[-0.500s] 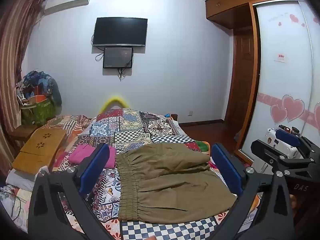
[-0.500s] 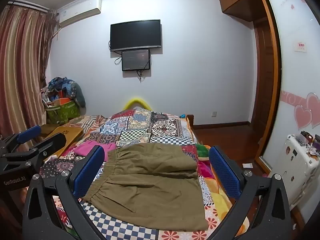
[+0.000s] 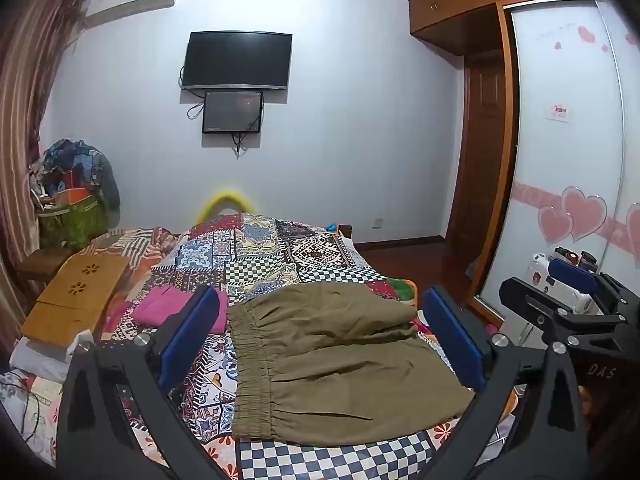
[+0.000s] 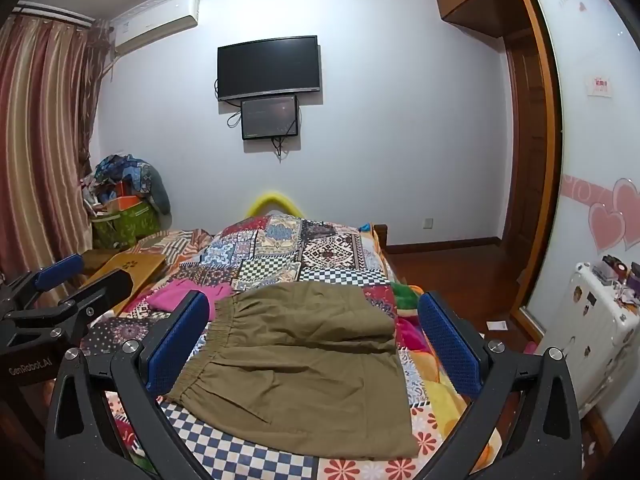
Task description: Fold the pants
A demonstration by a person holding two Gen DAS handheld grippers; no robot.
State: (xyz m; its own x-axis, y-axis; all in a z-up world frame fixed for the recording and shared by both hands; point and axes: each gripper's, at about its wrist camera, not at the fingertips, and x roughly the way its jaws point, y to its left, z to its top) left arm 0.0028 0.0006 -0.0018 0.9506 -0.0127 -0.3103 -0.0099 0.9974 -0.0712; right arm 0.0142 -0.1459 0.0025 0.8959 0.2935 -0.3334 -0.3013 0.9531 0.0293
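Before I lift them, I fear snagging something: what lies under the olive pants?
The olive pants lie on the patchwork quilt; the pink cloth sits beside them. Anything under the pants is hidden.

A pale wall (image 4: pixel 400 140) faces me, carrying a dark television (image 4: pixel 269 67) with a smaller screen (image 4: pixel 270 117) just beneath it and an air conditioner (image 4: pixel 156 26) up near the ceiling. Striped curtains (image 4: pixel 40 140) hang at the left. A wooden wardrobe (image 3: pixel 480 4) with heart-decorated sliding doors (image 3: pixel 568 184) stands at the right. The bed (image 4: pixel 320 256) wears a patchwork cover, above a dark wooden floor (image 4: pixel 448 268).
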